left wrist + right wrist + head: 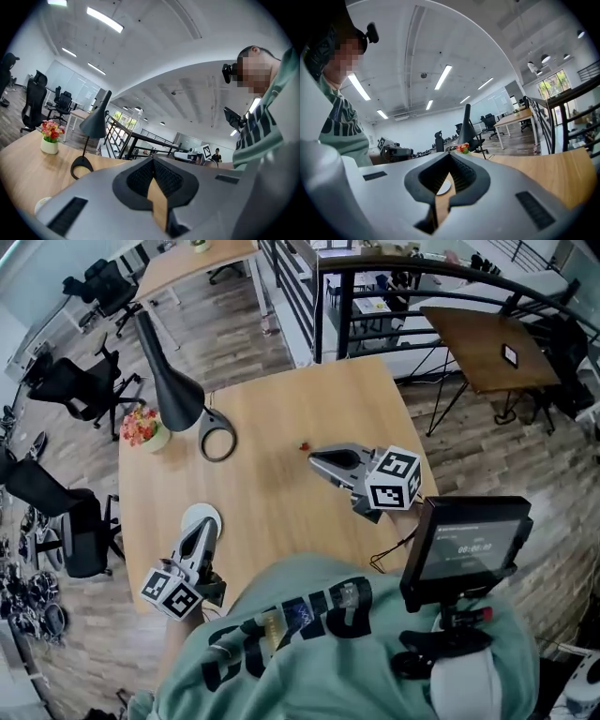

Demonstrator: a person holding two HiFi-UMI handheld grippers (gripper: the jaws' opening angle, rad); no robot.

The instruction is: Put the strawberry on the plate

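Small red strawberry (304, 446) lies on light wooden worktop (272, 399), just ahead of my right tongs (314, 457), apart from tips. Left tongs (203, 524) hang over round white plate (190, 517) nr worktop's edge. Both tongs pressed together, pinching nothing.

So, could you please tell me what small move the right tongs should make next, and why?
Probably open the right tongs first: they are shut and empty, while the strawberry lies on the table just beyond their tips, not yet on the plate.
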